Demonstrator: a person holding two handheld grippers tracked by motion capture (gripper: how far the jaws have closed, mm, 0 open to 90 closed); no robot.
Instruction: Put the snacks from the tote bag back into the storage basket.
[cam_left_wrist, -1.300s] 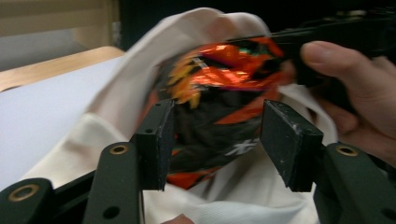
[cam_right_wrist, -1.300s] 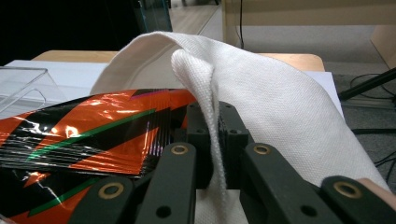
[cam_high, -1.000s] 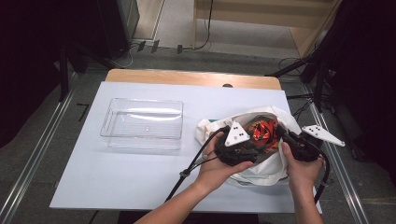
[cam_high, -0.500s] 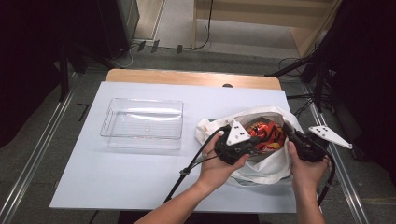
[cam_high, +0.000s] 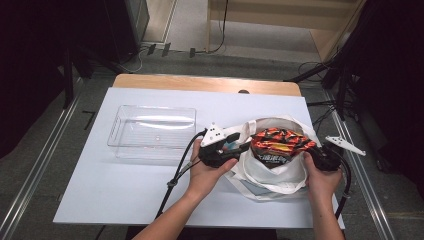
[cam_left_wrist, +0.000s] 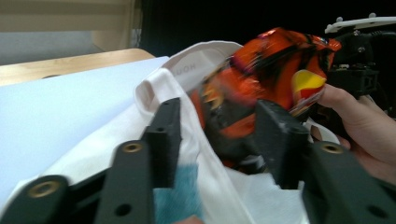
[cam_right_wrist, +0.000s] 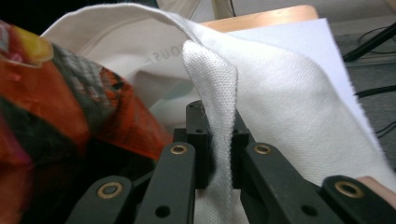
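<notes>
White sheeting covers the counter (cam_high: 150, 200), with dark floor and cables around it and a wooden edge at the far side. On the sheet, left of centre, sits an empty clear plastic tray (cam_high: 152, 132). To its right lies a white cloth bag (cam_high: 272, 172) with its mouth held open, and an orange and black snack packet (cam_high: 280, 142) stands half out of that mouth, its top well above the rim.

The left gripper (cam_left_wrist: 217, 135) is at the near left side of the bag's opening. In the left gripper view its fingers (cam_left_wrist: 163, 135) stand spread apart, one on the outside of the cloth, the other against the packet; they straddle the bag's edge and the lower part of the packet without visibly pressing on either, so I read them as released. The right gripper (cam_right_wrist: 219, 140) is at the bag's right edge. In the right gripper view its fingers (cam_right_wrist: 198, 135) are clenched on a fold of the white cloth, pinning the rim so the bag stays put.

By my reading the work is to empty the bag into the tray, and it is at an early stage: the bag is opened and steadied, the packet is partly raised, but it is not yet gripped or free of the cloth. What remains is closing on the packet, lifting it clear and carrying it left to the tray, which holds nothing so far. Something blue-green shows low inside the bag; I cannot tell what it is
</notes>
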